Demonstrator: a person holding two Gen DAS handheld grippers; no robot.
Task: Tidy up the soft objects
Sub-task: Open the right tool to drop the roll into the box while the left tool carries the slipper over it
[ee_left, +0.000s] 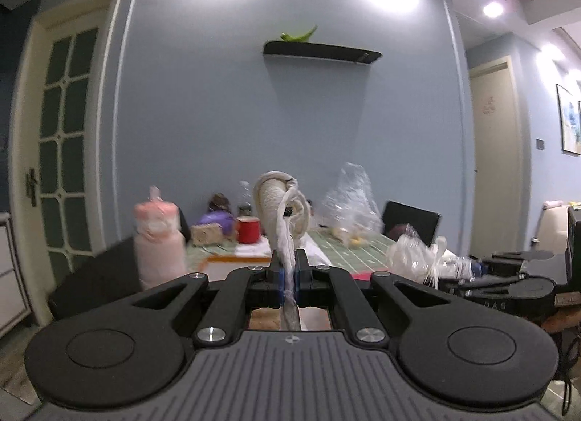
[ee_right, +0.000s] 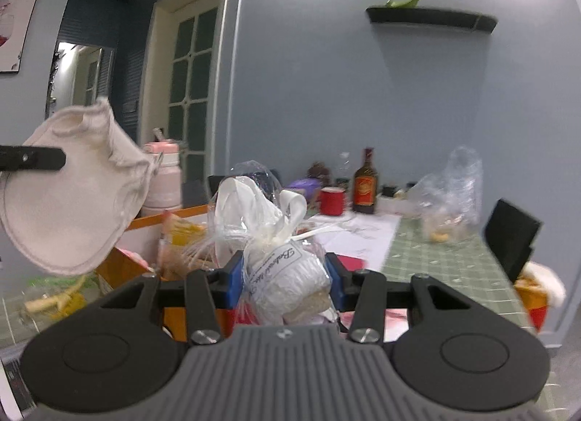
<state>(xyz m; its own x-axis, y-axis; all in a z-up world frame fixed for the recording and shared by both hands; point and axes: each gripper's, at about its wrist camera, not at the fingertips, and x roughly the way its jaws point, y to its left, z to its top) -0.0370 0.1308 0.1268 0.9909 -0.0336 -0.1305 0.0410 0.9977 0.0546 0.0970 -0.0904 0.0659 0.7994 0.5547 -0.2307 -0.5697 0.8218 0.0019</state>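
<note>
Starting at the left, the left claw (ee_left: 288, 268) is seen clenched on a thin edge of a cream cloth (ee_left: 281, 210), whose bulk stands bunched above and ahead of the blue pads; in the right wrist view the same cloth (ee_right: 69, 195) hangs spread out, up and to the left of the right claw, with one black finger (ee_right: 32, 158) of the left claw laid across it. The pinch on a mere hem is judged to be chosen so that the fabric can fall open under its own weight and be folded or laid down tidily. Further right, the right claw (ee_right: 285, 275) is clenched around a clear plastic bag (ee_right: 287, 275) with a white soft bundle inside, its knotted top rising just ahead of the pads; the grip at the body below the knot is judged to keep the slippery film from sliding out. Both soft things are held up off the green checked bench (ee_right: 446, 261), which lies ahead and to the right of the right claw, cluttered with a red mug (ee_right: 331, 201), a brown bottle (ee_right: 365, 185) and another crumpled bag (ee_right: 450, 195). An orange bin (ee_right: 123, 264) just left of the right claw may be the destination, though this cannot be told.
</note>
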